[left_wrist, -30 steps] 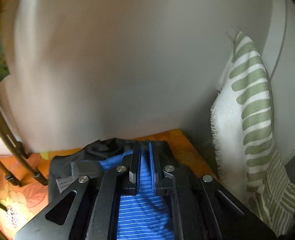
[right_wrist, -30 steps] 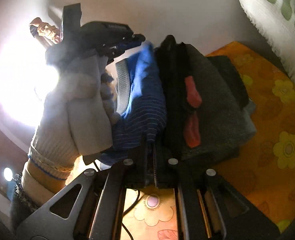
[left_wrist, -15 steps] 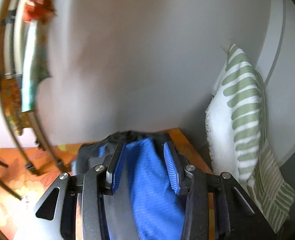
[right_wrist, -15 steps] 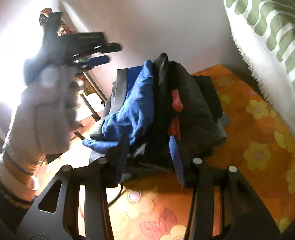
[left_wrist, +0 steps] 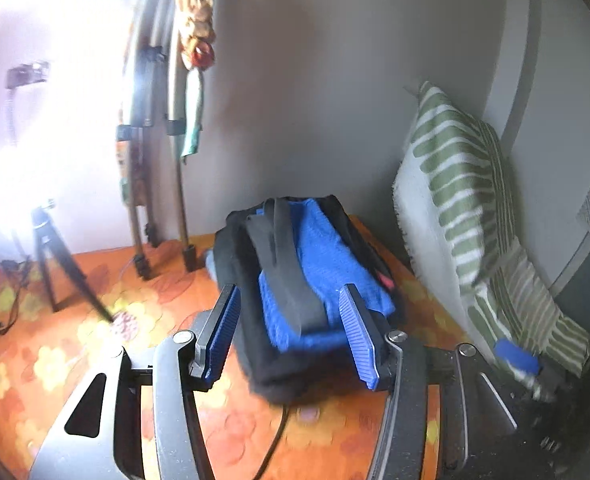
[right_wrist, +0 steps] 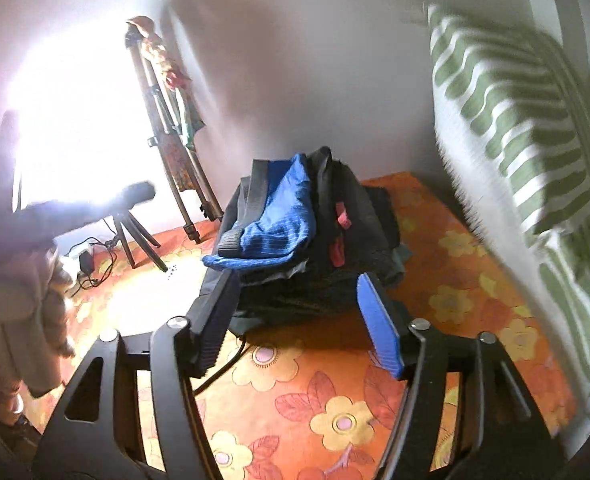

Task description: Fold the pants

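Blue pants (left_wrist: 319, 276): folded, on top of a stack of dark garments (right_wrist: 335, 264) lying on the orange floral bedspread (right_wrist: 435, 280), near the wall. Left gripper (left_wrist: 291, 334): jaws spread wide, empty, short of the stack. Right gripper (right_wrist: 299, 318): jaws spread wide, empty. Striped green pillow (left_wrist: 455, 184): upright, right of stack. Small tripod (left_wrist: 59, 264): left.

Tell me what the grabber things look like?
Each gripper, left and right, has black metal arms with silver bolts and triangle cut-outs. Their fingers carry ribbed blue pads. In the right view, the person's hand wears a pale knit glove.
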Tool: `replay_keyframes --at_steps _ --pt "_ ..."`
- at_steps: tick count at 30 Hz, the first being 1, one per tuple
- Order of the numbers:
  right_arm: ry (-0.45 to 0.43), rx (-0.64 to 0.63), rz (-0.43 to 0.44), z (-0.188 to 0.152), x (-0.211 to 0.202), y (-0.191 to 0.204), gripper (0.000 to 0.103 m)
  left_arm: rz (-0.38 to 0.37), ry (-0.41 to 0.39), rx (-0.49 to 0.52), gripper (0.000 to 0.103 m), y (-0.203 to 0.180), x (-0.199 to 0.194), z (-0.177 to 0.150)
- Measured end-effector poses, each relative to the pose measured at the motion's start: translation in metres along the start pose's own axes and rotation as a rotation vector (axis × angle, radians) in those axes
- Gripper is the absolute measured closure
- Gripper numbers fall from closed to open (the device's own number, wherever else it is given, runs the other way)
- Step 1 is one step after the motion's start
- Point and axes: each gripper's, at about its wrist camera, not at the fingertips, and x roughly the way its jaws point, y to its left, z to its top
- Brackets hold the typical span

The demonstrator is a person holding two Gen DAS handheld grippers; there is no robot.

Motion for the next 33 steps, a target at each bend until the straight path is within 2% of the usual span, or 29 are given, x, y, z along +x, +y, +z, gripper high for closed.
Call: replay_keyframes --at_steps 6,9,14,17,20,24,29,33 --pt "-0.07 -0.061 -0.04 -0.008 -0.046 0.026 0.021 -0.003 -0.042 0.011 0.048 -0.001 -0.056 -0.032" --pt "-0.094 -0.054 -0.041 -0.014 -0.064 0.034 0.014 -0.035 -0.048 0.002 0.047 -0.002 -0.077 -0.049" --pt "-0.127 -0.059 -0.061 -0.027 -0.082 0.049 0.01 -0.042 -0.064 -0.001 0.041 -0.004 -0.111 -0.088" --pt "-0.141 -0.083 -0.075 -0.039 -0.09 0.059 0.003 -0.047 -0.063 -0.034 0.037 0.002 -0.124 -0.107" --pt "-0.144 -0.115 -0.084 -0.052 -0.094 0.072 0.002 0.003 -0.072 -0.029 0.036 0.003 -0.135 -0.123" --pt "-0.141 -0.132 -0.079 -0.063 -0.096 0.086 0.0 0.046 -0.079 -0.025 0.029 0.006 -0.144 -0.143" --pt "-0.145 -0.169 -0.082 -0.079 -0.091 0.099 0.0 0.093 -0.081 -0.028 0.029 0.012 -0.144 -0.155" --pt "-0.116 -0.195 -0.074 -0.09 -0.079 0.103 0.0 0.122 -0.062 -0.015 0.029 0.013 -0.14 -0.163"
